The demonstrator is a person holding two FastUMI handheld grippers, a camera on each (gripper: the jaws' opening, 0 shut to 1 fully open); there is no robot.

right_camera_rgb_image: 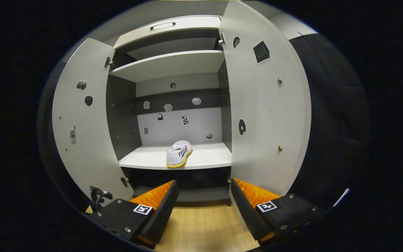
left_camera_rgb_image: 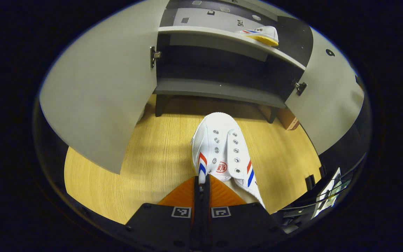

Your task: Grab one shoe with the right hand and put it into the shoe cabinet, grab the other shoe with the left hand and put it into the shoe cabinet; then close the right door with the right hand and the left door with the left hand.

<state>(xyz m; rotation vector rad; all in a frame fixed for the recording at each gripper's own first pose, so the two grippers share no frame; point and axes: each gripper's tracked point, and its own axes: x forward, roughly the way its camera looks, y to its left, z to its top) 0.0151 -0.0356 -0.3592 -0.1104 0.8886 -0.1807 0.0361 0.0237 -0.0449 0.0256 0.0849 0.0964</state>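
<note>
The left hand-held gripper [left_camera_rgb_image: 201, 182] is squeezed tight on the side of a white shoe [left_camera_rgb_image: 222, 150], low over the wooden floor [left_camera_rgb_image: 145, 164] with the shoe cabinet [left_camera_rgb_image: 219, 91] at 12 o'clock. The right hand-held gripper [right_camera_rgb_image: 203, 196] is wide open and holds nothing. The other shoe [right_camera_rgb_image: 178, 153] sits on the cabinet's shelf [right_camera_rgb_image: 208, 159], between the open left door [right_camera_rgb_image: 82, 133] and right door [right_camera_rgb_image: 268, 112]

One shoe [left_camera_rgb_image: 222, 150] floored; other [right_camera_rgb_image: 178, 153] shelved; doors [right_camera_rgb_image: 264, 105] open.
</note>
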